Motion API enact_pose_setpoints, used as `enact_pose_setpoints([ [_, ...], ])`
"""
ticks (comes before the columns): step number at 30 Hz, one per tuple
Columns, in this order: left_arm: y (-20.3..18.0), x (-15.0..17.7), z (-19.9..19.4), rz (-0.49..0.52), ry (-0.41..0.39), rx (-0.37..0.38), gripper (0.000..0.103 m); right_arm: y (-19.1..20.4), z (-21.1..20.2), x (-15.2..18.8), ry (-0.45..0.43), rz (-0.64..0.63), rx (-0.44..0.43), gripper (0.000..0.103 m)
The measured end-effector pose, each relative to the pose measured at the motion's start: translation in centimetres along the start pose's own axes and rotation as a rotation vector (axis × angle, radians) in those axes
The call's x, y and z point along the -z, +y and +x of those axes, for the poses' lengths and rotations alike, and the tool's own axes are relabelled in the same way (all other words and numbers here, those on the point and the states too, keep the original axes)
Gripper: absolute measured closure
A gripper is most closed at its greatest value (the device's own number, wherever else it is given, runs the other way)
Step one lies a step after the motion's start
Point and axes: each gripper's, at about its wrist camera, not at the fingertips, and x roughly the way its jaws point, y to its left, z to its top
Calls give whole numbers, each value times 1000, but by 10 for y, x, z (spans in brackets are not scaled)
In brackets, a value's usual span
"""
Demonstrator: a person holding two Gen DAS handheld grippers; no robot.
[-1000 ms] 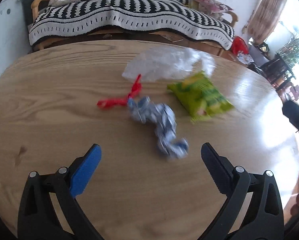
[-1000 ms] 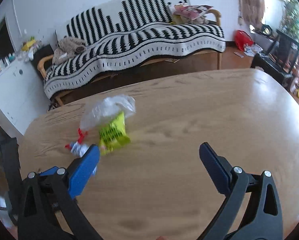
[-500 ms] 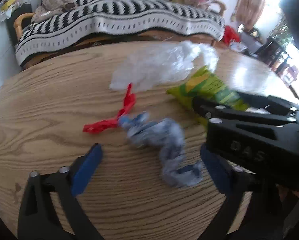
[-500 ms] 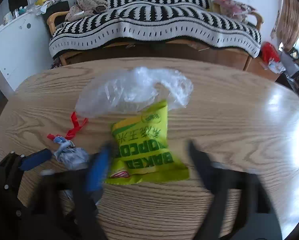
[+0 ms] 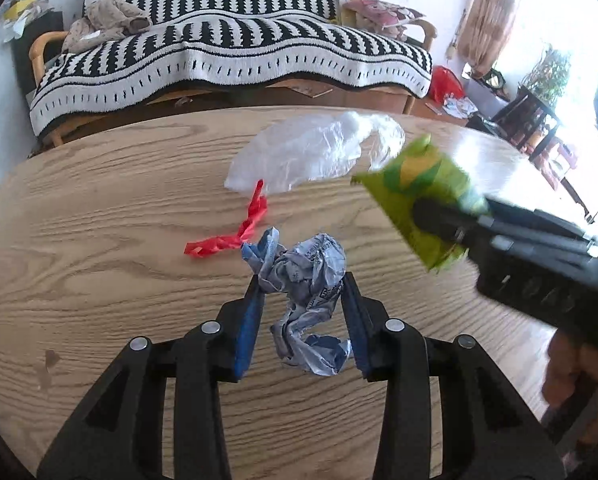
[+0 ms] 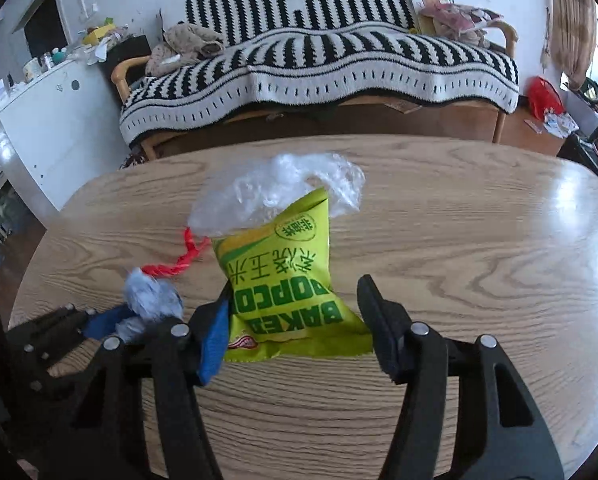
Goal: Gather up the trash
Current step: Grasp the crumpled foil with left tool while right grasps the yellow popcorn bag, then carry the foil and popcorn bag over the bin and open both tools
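Two claws closing, wrapper, popcorn bag

The table was grained wood with a glossy sheen. The blue-grey wrapper looked like crumpled foil-like film, the popcorn bag smooth glossy plastic, the clear bag thin crinkled film.

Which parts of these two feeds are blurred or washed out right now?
Left wrist view: popcorn bag and right gripper smeared by motion, window side blown out. Right wrist view: crumpled wrapper blurred, glare on the table; the bag's print stays sharp.
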Motion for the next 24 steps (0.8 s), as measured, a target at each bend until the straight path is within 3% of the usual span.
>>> enact_pose_setpoints([
  [6, 11, -3, 2, 0, 2, -45, 64, -3, 8, -3, 24, 10, -34, 44],
  [24, 7, -7, 9, 5, 17, -51, 64, -3, 13, 1, 25, -13, -14, 43],
])
